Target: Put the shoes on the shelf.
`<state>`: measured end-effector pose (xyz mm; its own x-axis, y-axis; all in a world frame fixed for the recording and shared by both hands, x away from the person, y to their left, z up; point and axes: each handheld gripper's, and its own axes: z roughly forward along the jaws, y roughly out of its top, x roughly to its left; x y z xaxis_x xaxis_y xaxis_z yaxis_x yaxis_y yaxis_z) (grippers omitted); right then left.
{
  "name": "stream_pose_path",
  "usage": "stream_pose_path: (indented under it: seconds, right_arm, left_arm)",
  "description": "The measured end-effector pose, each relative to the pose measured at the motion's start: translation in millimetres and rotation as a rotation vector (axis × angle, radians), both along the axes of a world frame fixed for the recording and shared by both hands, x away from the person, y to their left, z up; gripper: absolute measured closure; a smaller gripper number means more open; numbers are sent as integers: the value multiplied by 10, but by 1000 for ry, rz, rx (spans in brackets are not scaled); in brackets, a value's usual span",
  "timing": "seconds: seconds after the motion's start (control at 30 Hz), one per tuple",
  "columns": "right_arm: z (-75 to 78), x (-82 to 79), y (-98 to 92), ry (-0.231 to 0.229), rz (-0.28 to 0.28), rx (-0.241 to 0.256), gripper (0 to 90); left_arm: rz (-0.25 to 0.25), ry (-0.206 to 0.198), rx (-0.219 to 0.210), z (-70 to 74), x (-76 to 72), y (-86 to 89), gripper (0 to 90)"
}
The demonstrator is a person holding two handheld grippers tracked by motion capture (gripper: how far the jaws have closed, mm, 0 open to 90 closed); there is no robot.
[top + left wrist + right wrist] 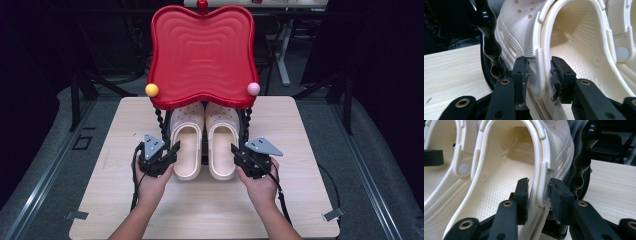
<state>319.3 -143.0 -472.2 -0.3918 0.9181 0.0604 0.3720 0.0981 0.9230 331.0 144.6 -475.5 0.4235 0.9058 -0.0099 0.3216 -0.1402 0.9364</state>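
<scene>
Table (115,200): pale wood, dark room | left claw (539,72), right claw (538,192): each straddling a cream clog's (187,145) rim, grip uncertain

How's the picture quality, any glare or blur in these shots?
High view: soft and grainy, dark surroundings, sheen on the red tray. Left gripper view: sharp on the left shoe, glints on the black post. Right gripper view: sharp right shoe, background dim.

Overhead view; 2 close clog (187,145) views
</scene>
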Motion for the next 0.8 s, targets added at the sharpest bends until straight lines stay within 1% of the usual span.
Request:
stream_pose_path:
  seconds: [0.1,0.23,0.33,0.37,0.47,0.6,0.67,0.73,0.8]
  right_arm:
    - [-3,6,16,-4,-13,5,711]
    - [-2,17,21,-7,-17,19,726]
    - [10,43,10,1,-21,26,729]
    - [13,58,11,-3,-26,31,730]
    - [21,106,11,-8,-39,35,733]
    - [40,156,16,-7,-46,39,734]
    - [52,176,32,-7,-49,41,733]
    - [61,198,61,-9,-54,36,733]
    - [66,218,95,-28,-54,44,732]
  left_arm:
    - [6,-6,4,9,4,-8,695]
    - [20,-16,16,30,17,-23,718]
    - [21,-15,9,45,52,-17,725]
    - [24,-18,2,46,69,-21,727]
    - [26,-14,0,54,114,-33,730]
    - [35,-19,-11,77,175,-67,731]
    - [34,-18,-7,94,213,-83,731]
    - [33,-26,-8,110,240,-109,731]
    - [34,-25,-2,132,265,-131,732]
